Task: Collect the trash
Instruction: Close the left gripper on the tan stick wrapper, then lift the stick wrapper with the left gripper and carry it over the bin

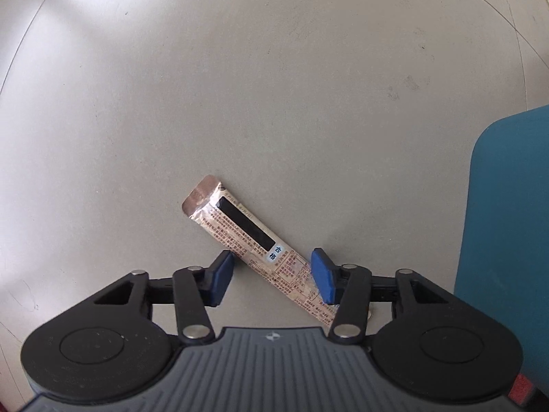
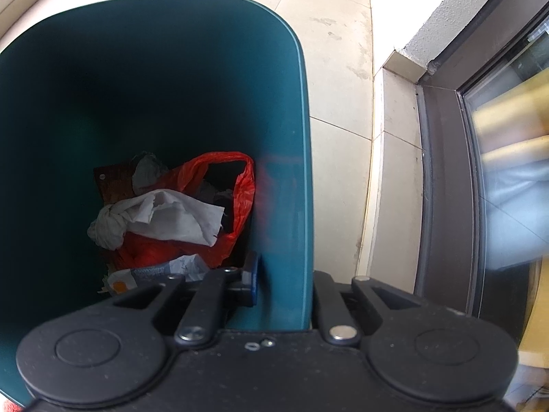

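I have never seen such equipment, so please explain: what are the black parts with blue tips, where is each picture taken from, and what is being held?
There is no robot here. A person holds a hand tool with a two-finger claw in each hand, and a wide-angle camera on each tool looks forward along its fingers.

The left picture is from the left claw. Its blue pads stand open around a long printed wrapper that lies slanted on the grey floor; it is not squeezed yet. A teal bin shows at the right.

The right picture is from the right claw, which grips the bin wall, one finger inside, the other outside. Inside lie a red plastic bag and white paper.
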`<state>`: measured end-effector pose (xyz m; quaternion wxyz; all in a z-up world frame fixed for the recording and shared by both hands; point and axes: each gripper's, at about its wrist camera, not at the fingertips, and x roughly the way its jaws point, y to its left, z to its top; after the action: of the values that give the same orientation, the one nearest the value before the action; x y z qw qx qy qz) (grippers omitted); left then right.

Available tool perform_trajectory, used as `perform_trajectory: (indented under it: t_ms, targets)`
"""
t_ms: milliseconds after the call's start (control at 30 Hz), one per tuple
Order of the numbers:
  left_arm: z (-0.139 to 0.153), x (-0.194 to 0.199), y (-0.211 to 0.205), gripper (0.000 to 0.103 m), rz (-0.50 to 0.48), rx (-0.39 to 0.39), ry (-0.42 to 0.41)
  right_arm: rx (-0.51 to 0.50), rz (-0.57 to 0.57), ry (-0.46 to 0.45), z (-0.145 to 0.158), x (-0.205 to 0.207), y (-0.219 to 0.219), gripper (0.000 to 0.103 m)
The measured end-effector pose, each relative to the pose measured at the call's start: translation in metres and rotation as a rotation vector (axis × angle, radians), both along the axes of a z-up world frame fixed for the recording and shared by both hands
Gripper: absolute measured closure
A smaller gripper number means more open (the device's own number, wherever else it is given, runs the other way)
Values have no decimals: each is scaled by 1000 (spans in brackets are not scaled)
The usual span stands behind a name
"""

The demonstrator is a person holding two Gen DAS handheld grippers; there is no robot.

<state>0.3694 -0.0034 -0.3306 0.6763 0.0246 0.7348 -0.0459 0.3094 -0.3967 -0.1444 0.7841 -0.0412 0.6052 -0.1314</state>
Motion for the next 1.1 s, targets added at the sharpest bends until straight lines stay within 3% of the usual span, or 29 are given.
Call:
perform_trajectory:
  t_ms: [67,233,600,867,1067,1100]
  targets:
    - [1,-2,-2,68,-26,24,-16,0,-1,0,0,0,0,92]
    - [4,-8,-3,73,-74,58,-67,-2,4,0,1,-1,0,92]
    - [44,-6,4,80,-27,47,-118,-4,9,-5,2,-2,1,92]
    - [117,1,6,81,-30,14,-186,3,4,-14,3,-3,0,92]
    - [189,-2,1,81,-76,-45,-211,9,4,-18,4,-4,-1,92]
    - [202,-6,21,81,-90,-56,-216,11,2,-19,4,-4,-1,93]
